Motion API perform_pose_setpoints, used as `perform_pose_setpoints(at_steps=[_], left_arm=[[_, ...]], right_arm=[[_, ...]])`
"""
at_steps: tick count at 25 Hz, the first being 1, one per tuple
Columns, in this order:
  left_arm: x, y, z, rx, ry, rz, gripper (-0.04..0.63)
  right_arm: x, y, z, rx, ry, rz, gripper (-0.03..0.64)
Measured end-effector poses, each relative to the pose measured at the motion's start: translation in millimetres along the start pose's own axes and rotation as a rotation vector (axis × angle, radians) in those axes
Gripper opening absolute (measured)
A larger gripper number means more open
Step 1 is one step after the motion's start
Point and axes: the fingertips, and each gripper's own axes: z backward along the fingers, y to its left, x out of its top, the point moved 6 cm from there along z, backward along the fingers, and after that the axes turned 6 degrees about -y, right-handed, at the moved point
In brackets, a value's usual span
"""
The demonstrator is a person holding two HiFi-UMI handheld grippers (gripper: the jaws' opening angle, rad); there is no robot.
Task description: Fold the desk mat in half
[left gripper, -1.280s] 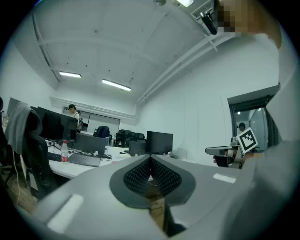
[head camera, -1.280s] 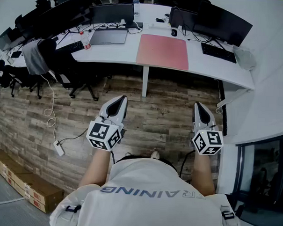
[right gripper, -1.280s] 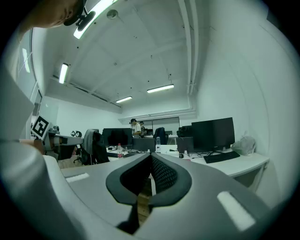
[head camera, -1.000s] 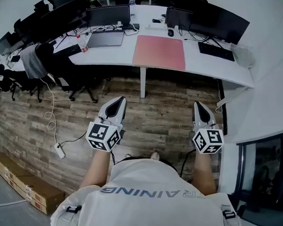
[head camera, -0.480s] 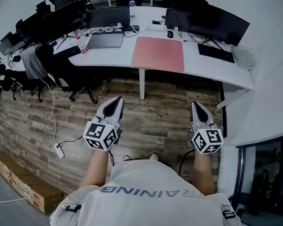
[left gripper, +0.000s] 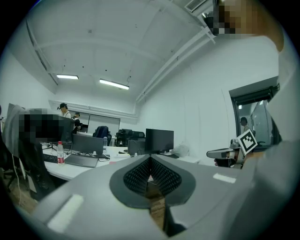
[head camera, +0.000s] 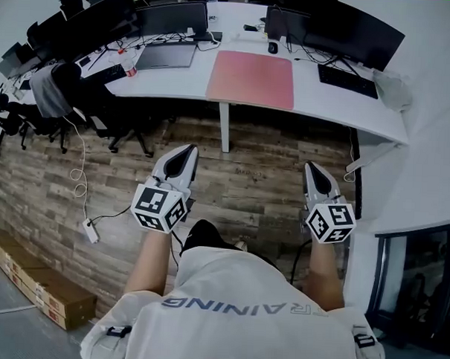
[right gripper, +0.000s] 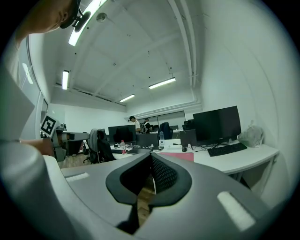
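- Left gripper [head camera: 187, 149] and right gripper [head camera: 312, 168] each have their jaws pressed together with nothing between them; you carry them side by side, about level, above the wooden floor [head camera: 247, 180]
- You hold them closed and pointed at the bench [head camera: 329, 99], which I read as an approach: you stand well apart from it, so neither can reach anything yet
- Your desk mat [head camera: 252, 79] lies on that white bench, close to its front edge, between a laptop [head camera: 167, 56] to its left and a keyboard [head camera: 347, 81] to its right, with a mouse [head camera: 272, 47] just past its far edge
- It looks pink, rectangular, smooth and fully spread, no corner lifted and no crease showing, so I judge the fold not yet begun
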Motion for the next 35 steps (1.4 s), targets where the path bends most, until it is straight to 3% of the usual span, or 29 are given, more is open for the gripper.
perform_pose_setpoints(at_steps=[9, 24, 35], left_arm=[[-24, 40, -41, 0.026, 0.035, 0.086, -0.002], [-23, 178, -137, -0.041, 0.058, 0.102, -0.002], [-24, 224, -201, -0.063, 0.086, 0.103, -0.002]], right_arm=[[-1, -15, -58, -0.039, 0.005, 0.004, 0.017], [7, 4, -218, -0.122, 0.021, -0.022, 0.017], [8, -10, -289, -0.122, 0.051, -0.004, 0.017]])
